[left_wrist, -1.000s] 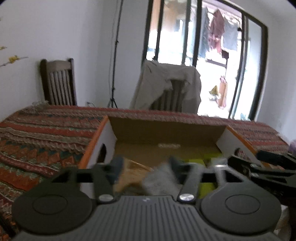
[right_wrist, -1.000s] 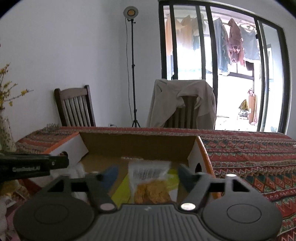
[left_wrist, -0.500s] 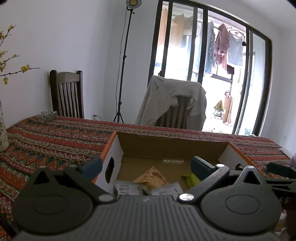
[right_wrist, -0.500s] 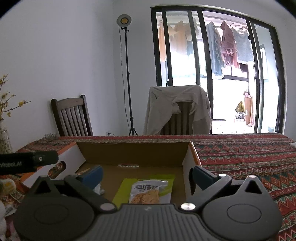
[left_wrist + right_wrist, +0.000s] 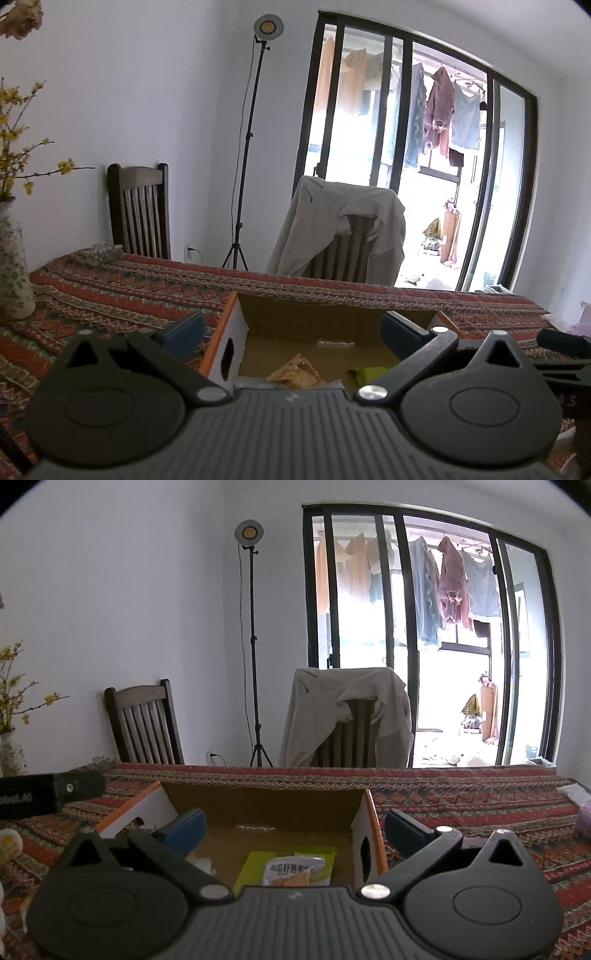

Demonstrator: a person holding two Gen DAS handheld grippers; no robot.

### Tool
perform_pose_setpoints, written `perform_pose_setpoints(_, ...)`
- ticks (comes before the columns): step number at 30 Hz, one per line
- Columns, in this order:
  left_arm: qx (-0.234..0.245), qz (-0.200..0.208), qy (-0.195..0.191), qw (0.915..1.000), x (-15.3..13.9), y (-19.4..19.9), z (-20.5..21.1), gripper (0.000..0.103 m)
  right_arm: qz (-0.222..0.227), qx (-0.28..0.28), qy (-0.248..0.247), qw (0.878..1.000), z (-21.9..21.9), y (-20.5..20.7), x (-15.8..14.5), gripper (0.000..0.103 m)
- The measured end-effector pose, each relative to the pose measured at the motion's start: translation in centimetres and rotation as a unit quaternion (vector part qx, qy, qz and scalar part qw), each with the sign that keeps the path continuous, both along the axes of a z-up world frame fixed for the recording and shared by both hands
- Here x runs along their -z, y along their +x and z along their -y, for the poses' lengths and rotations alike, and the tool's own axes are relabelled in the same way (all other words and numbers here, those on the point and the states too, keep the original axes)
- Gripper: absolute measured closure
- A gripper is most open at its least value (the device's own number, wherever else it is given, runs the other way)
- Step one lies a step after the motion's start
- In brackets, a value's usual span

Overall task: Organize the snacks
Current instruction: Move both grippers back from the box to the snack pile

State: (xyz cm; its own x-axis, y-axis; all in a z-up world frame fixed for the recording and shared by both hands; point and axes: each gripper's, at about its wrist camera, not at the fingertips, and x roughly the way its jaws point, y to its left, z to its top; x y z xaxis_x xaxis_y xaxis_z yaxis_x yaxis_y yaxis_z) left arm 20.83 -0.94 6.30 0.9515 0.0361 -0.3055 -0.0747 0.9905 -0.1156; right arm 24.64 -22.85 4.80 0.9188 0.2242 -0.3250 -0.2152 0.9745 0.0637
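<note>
Above the cardboard box [image 5: 266,808], both grippers, left [image 5: 291,332] and right [image 5: 293,827], hover, fingers apart and empty; snack packets [image 5: 291,869] lie inside, presumably collected there for tidiness.

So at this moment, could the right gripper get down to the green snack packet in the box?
Probably yes. The right gripper is open, poised above the open-topped cardboard box, and the green snack packet lies flat on the box floor right below it with nothing on top.
</note>
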Motion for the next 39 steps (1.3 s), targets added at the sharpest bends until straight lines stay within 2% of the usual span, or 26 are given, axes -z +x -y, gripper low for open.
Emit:
perform_pose_setpoints(12, -0.002, -0.025, 0.007, 0.9997, 0.9, -5.0, -1.3, 0.000, -0.016, -0.009, -0.015, 1.000, 0.7, -5.1, 0.1, 0.000)
perform_pose_setpoints(22, 0.000, -0.075, 0.018, 0.9970, 5.3, -8.4, -2.8, 0.000, -0.051, 0.007, -0.025, 0.998, 2.8, -9.0, 2.9, 0.000)
perform_pose_setpoints(30, -0.022, -0.084, 0.010, 0.9962, 8.4, -9.1, -4.3, 0.000, -0.085, 0.033, -0.022, 0.996, 5.6, -10.6, 5.5, 0.000)
perform_pose_setpoints(39, -0.018, -0.084, -0.017, 0.9961, 8.7, -8.8, -4.9, 0.000, -0.098, 0.049, -0.025, 0.994, 6.5, -10.3, 6.4, 0.000)
